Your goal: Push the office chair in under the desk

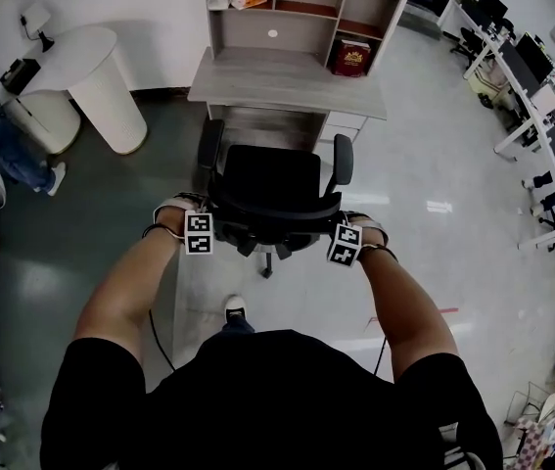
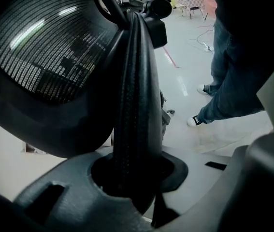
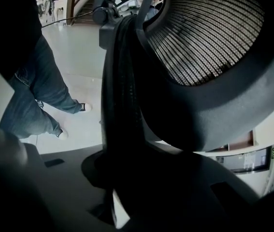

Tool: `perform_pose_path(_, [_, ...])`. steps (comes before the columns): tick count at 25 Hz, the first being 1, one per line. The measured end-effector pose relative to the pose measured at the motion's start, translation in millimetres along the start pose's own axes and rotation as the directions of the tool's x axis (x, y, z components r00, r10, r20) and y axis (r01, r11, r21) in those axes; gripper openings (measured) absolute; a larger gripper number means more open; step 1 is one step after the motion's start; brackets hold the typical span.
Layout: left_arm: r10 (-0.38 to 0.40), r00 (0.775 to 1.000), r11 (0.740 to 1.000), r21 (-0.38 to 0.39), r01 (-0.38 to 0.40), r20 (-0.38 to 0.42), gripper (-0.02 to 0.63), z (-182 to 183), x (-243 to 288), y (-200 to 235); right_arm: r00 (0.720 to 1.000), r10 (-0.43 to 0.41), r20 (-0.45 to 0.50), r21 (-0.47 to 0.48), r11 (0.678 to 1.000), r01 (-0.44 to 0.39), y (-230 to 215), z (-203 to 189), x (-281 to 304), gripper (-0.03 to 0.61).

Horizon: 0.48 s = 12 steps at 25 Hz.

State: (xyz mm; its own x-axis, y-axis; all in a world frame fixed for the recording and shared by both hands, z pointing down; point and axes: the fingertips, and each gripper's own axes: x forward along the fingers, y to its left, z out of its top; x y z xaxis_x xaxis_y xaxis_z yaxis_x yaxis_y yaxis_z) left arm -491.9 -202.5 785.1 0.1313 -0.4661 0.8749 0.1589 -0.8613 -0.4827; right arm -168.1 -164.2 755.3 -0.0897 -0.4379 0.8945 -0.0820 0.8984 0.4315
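The left gripper [image 1: 208,219] and right gripper [image 1: 340,229] each clamp the backrest rim of the black mesh office chair [image 1: 272,179], before a grey wooden desk [image 1: 287,84] whose lower-right shelf cubby holds a red box [image 1: 351,57].

We see the head view evenly and brightly lit from overhead, with pale glare patches on the glossy floor [image 1: 424,223] and strong fisheye bending at its edges. The left gripper view and the right gripper view are dim: the office chair [image 2: 137,105] looms dark and soft, perhaps too close to focus, against bright floor.
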Motion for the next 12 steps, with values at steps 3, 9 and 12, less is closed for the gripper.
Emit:
perform_pose_path(3, [-0.002, 1.000, 1.000, 0.006, 0.002, -0.005, 0.072, -12.3, 8.3, 12.9, 1.000, -0.001, 0.001, 0.003, 1.000, 0.001, -12.5, 8.7, 9.8, 0.106])
perform_pose_path(9, [0.011, 1.000, 1.000, 0.003, -0.011, 0.010, 0.072, -27.2, 17.2, 35.3, 1.000, -0.010, 0.002, 0.009, 1.000, 0.010, -36.0, 21.7, 20.9, 0.107])
perform_pose_path(12, [0.015, 1.000, 1.000, 0.009, -0.015, 0.015, 0.072, -37.2, 24.5, 46.8, 1.000, -0.009, -0.002, 0.020, 1.000, 0.009, -45.0, 29.9, 27.9, 0.107])
